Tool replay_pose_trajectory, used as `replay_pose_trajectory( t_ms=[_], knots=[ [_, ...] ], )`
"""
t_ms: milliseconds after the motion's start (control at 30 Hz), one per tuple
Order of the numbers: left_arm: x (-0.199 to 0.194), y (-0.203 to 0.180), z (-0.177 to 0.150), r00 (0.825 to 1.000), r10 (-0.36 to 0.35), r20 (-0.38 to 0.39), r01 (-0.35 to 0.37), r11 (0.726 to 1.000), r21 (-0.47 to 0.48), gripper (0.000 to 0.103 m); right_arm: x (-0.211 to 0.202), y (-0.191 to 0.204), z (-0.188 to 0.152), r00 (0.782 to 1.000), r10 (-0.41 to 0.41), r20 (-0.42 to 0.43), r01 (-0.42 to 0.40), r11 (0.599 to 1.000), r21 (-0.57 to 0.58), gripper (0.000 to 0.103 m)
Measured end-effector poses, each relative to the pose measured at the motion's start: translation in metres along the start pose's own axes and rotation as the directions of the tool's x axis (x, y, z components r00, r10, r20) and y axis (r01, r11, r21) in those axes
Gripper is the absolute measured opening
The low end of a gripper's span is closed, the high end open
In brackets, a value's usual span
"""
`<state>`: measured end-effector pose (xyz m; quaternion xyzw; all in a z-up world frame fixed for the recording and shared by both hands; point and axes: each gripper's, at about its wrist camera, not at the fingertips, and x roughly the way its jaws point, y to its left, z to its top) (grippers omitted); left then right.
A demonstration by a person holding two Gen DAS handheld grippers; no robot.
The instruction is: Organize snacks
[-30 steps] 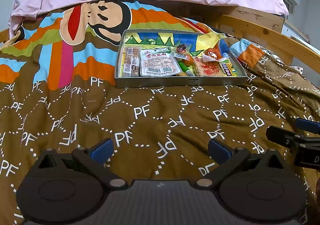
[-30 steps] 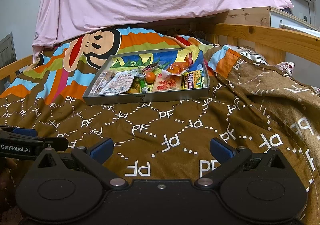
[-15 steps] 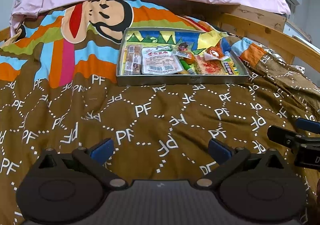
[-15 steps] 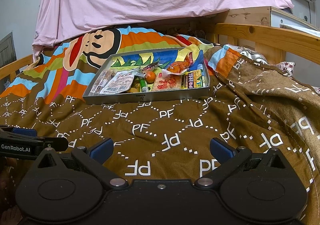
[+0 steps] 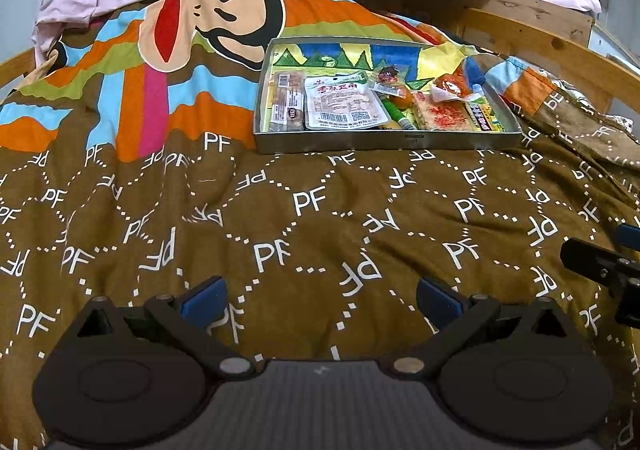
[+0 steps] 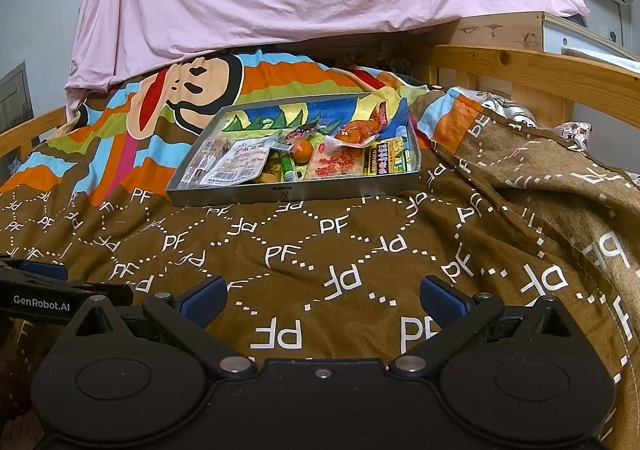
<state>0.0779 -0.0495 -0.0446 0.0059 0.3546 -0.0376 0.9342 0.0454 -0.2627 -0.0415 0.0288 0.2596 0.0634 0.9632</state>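
The left gripper point(image 5: 318, 300) has turned left since the earlier frame; the tray point(image 5: 384, 139) now sits further right in its view. Both it and the right gripper point(image 6: 322, 300) hover with fingers apart, empty, over the blanket point(image 6: 360, 250). The snacks point(image 6: 304, 161) lie along the tray's near edge, either gathered already or waiting to be sorted.

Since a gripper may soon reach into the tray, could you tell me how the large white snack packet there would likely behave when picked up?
The white packet looks flat and thin, so it will probably flex or droop if pinched at one edge. Its glossy film may be slippery between the pads. It lies partly over neighbouring snacks in the metal tray, so lifting it might nudge the small orange beside it, which could roll.
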Motion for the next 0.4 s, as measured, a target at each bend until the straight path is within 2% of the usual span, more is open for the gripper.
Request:
replay_pose_trajectory(
  t_ms=[400],
  knots=[
    [-0.0009, -0.0003, 0.0002, 1.0, -0.004, -0.003, 0.004, 1.0, 0.009, 0.103, 0.0021, 0.0031, -0.001, 1.0, 0.006, -0.022, -0.006, 1.0, -0.011, 0.102]
  ],
)
